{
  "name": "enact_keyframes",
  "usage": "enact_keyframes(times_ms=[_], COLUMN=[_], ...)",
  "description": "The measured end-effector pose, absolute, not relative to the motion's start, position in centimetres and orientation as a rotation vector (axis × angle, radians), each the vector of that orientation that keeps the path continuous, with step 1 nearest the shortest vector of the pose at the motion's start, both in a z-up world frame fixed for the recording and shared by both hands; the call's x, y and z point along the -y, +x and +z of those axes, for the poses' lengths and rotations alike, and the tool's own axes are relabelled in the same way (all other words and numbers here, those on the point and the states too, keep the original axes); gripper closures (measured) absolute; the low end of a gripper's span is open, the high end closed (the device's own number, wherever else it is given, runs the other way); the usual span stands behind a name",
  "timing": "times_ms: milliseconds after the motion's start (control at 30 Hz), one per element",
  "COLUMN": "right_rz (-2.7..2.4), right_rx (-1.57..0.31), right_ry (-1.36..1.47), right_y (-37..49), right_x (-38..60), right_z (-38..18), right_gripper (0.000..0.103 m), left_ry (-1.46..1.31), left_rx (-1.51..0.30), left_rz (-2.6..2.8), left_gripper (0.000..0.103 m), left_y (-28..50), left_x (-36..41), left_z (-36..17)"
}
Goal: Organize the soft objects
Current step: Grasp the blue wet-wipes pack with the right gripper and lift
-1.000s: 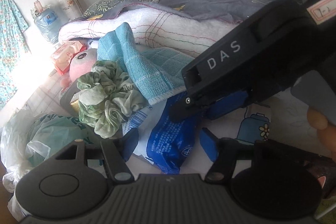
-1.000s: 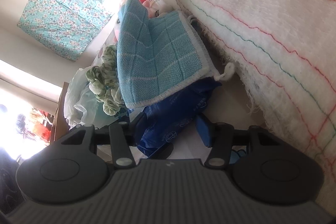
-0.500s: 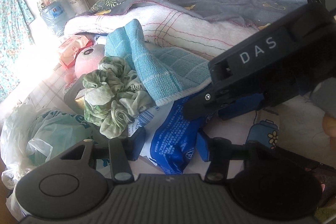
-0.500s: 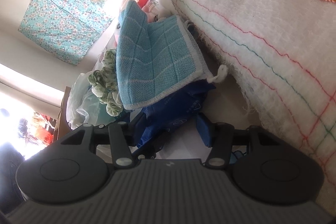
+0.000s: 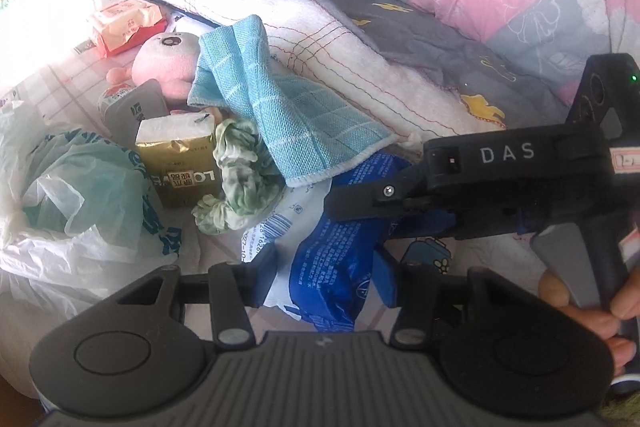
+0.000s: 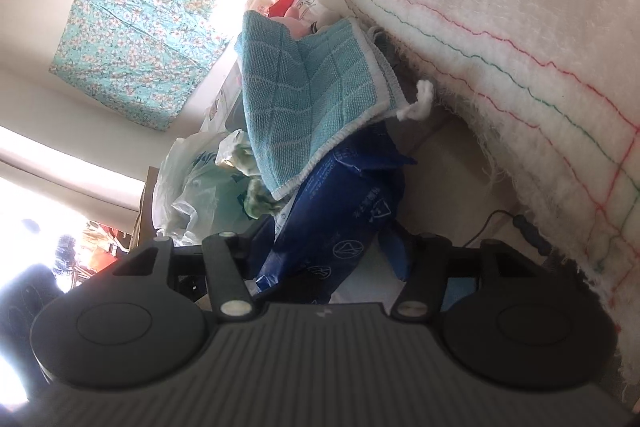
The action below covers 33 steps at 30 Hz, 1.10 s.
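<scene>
Blue packet (image 5: 340,263) lies crumpled on bed sheet, between fingers of both grippers. Left gripper (image 5: 326,273) part closed, both pads against packet sides, gripping it. Right gripper (image 6: 340,247) straddles same packet, jaws opening; whether pads press on it cannot be told. Teal cloth (image 5: 280,115) drapes over packet's far end. Green scrunchie (image 5: 236,175) just beside, touching gold box (image 5: 180,163). Pink plush toy (image 5: 168,63) behind cloth. White blanket (image 6: 500,27) at right.

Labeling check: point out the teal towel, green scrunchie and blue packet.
teal towel (image 5: 280,119), left wrist view, middle of the weave.
green scrunchie (image 5: 236,183), left wrist view, ruffled loop.
blue packet (image 5: 336,267), left wrist view, printed face.
</scene>
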State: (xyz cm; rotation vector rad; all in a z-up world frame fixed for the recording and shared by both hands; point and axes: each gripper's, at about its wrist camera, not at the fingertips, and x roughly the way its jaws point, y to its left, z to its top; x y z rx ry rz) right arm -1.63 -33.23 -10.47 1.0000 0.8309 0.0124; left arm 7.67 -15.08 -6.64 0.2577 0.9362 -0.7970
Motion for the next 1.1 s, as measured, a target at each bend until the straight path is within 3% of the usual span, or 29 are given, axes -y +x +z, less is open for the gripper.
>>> enact_keyframes(times_ms=[633, 1100], right_rz=[0.02, 0.126], right_rx=[-0.804, -0.802], right_ry=[0.912, 0.876], right_y=[-5.0, -2.0], right_x=[32.0, 28.4], right_z=[-6.6, -6.4], right_gripper=[0.045, 0.045], left_ry=[0.063, 0.136], left_rx=[-1.086, -1.009], left_rz=[-0.957, -0.801], left_gripper=[0.052, 0.049], left_y=[5.7, 5.9], left_x=[12.3, 10.1], left_z=[-5.5, -5.8])
